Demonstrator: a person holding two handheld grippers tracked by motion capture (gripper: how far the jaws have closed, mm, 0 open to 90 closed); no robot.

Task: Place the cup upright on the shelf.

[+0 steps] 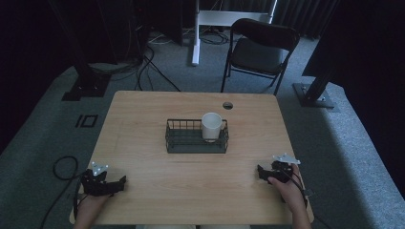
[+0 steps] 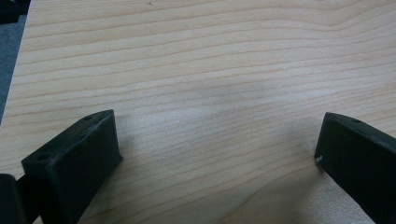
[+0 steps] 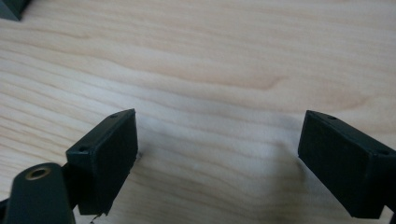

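White cup [image 1: 211, 126] upright in black wire basket [image 1: 186, 141].

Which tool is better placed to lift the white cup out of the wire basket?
Probably the right tool. The white cup stands at the right end of the wire basket, nearer that side; the left tool sits farther off. Both are open and empty on the table.

From here my forearms are cut off at the high view's bottom edge | cup [image 1: 211, 126] base hidden behind basket [image 1: 197, 143] wire | left gripper [image 2: 217, 140] outer jaw runs off frame | right gripper [image 3: 217, 140] likewise | chair [image 1: 258, 50] detail too dim
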